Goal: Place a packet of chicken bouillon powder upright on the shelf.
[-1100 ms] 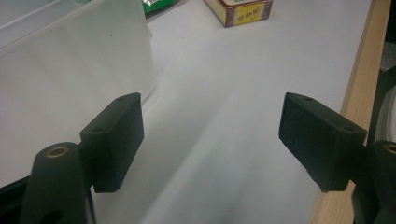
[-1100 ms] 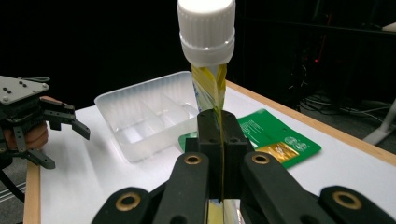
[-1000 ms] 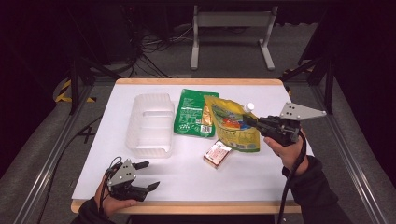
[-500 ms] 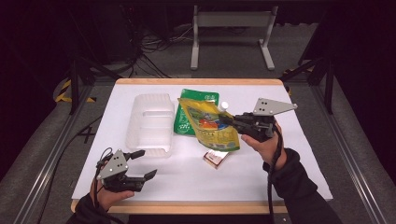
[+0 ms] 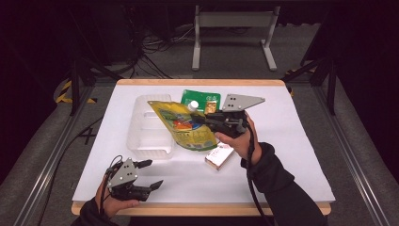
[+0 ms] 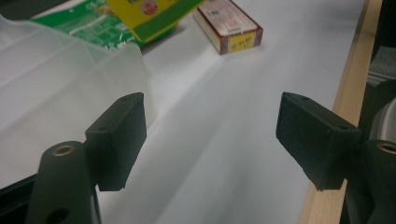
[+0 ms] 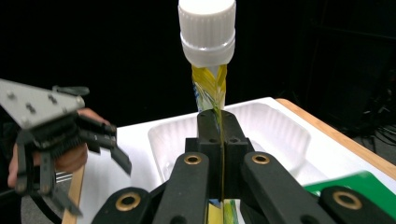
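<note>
My right gripper (image 5: 200,118) is shut on a yellow spouted pouch (image 5: 181,125) and holds it in the air over the middle of the table, its far end above the clear plastic tray (image 5: 146,127). In the right gripper view the jaws (image 7: 218,123) pinch the pouch's neck (image 7: 211,86) just below its white cap (image 7: 207,28). My left gripper (image 5: 153,173) rests near the front left edge, open with nothing between its fingers (image 6: 210,135). The tray's corner (image 6: 56,88) lies just beyond its left jaw.
A green packet (image 5: 202,99) lies flat behind the pouch. A small red and white box (image 5: 219,156) sits on the white table cover (image 5: 282,141) below my right hand. The table's wooden front edge (image 5: 211,209) runs close by the left gripper.
My right gripper has carried the yellow pouch leftward from the right part of the table to above the tray's right side. The left gripper has stayed about where it was.
</note>
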`<state>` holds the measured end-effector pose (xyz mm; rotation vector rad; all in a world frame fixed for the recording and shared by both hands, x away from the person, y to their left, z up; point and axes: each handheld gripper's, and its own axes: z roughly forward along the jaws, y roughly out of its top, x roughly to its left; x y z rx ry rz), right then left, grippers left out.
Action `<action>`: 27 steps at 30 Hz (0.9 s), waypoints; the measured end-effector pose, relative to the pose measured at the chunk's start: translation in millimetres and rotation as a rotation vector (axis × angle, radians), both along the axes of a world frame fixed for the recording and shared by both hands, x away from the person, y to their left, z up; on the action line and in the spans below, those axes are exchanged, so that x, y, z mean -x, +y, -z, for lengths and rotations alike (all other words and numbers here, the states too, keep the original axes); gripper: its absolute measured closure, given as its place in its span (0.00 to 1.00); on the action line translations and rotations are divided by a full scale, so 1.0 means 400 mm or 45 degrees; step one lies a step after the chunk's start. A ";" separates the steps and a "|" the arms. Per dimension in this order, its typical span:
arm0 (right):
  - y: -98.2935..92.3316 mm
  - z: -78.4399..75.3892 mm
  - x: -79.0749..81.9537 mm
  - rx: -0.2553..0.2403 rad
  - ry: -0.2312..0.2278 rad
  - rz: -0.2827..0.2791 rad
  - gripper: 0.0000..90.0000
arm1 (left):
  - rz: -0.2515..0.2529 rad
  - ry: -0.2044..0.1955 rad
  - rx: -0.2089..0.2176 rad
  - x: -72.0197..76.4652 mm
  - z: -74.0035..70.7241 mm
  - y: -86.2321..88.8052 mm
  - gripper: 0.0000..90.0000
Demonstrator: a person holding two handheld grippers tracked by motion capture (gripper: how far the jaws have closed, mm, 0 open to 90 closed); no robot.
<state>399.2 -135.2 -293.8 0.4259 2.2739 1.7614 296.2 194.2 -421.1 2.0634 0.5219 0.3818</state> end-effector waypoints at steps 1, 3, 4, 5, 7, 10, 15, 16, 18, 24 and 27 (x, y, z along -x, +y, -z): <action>0.012 -0.001 -0.003 0.002 -0.004 -0.010 1.00 | -0.004 0.009 -0.005 0.002 0.004 0.001 0.28; 0.023 -0.002 -0.006 0.004 -0.003 -0.018 1.00 | -0.007 0.012 -0.012 0.005 0.007 0.003 0.27; 0.051 -0.003 -0.016 -0.001 0.007 -0.039 1.00 | -0.008 0.018 -0.003 0.013 0.009 0.006 0.27; 0.062 -0.003 -0.020 0.002 0.010 -0.046 1.00 | -0.007 0.023 0.002 0.018 0.011 0.009 0.27; 0.075 -0.002 -0.024 0.007 0.009 -0.050 1.00 | -0.008 0.048 0.019 0.030 0.021 0.017 0.27; 0.116 0.006 -0.037 0.012 0.023 -0.073 1.00 | -0.021 0.048 -0.029 0.043 0.037 0.022 0.27; 0.161 0.017 -0.057 0.007 0.038 -0.083 1.00 | -0.037 0.049 -0.018 0.051 0.040 0.036 0.27; 0.174 0.020 -0.062 0.012 0.038 -0.086 1.00 | -0.035 0.049 -0.017 0.051 0.041 0.036 0.27; 0.196 0.024 -0.069 0.024 0.048 -0.080 1.00 | -0.026 0.044 -0.020 0.052 0.041 0.035 0.27; 0.256 0.033 -0.087 0.046 0.047 -0.089 1.00 | -0.013 0.063 -0.021 0.048 0.045 0.034 0.26; 0.276 0.043 -0.093 0.028 0.060 -0.110 1.00 | -0.007 0.066 -0.016 0.048 0.046 0.034 0.26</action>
